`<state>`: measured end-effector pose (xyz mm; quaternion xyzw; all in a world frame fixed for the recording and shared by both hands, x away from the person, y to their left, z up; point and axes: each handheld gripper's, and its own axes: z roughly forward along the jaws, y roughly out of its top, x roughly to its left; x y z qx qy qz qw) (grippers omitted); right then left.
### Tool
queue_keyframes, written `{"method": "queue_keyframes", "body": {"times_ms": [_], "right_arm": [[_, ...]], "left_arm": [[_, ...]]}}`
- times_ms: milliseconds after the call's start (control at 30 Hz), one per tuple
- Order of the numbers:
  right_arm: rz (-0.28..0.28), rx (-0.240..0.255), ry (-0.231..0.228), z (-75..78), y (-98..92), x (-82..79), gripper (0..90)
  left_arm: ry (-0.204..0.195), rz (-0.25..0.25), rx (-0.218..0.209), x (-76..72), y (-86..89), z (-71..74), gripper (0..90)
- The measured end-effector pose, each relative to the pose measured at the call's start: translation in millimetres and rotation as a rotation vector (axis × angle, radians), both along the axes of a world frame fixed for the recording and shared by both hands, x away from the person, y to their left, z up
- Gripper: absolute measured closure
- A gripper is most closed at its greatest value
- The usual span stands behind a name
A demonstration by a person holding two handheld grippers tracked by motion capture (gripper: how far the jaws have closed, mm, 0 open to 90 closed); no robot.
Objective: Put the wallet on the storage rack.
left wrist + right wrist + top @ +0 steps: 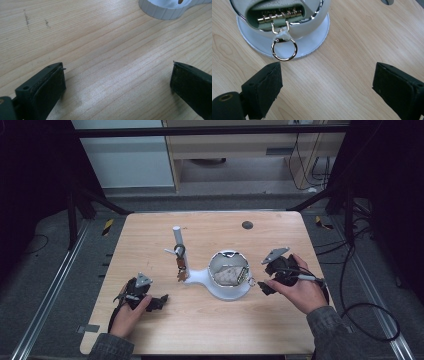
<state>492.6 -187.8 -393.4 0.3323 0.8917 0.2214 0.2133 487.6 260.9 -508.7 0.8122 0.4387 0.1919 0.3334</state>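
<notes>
Right hand-held gripper [327, 82] rests released on the worktop [352, 37]; the gold key ring [284, 50] hangs just ahead of its left jaw. Left hand-held gripper [117, 82] likewise released. Centre the ring between jaws before closing.

Light wood table [150, 232], rounded corners, grain visible. White stand [227, 290] sits near centre: round base carrying a cup-like bowl, with an arm to the left ending in an upright post [177, 240]. Small dark disc [247, 225] lies near the far edge. Faint scuffs mark the wood.
</notes>
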Motion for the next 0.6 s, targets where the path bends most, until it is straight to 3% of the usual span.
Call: {"method": "queue_keyframes", "body": {"times_ms": [600], "right_arm": [[-0.062, 0.051, -0.004, -34.9, -30.1, -3.7, 11.9]], "left_arm": [[0.0, 0.0, -0.001, 0.0, 0.0, -0.1, 0.0]]}}
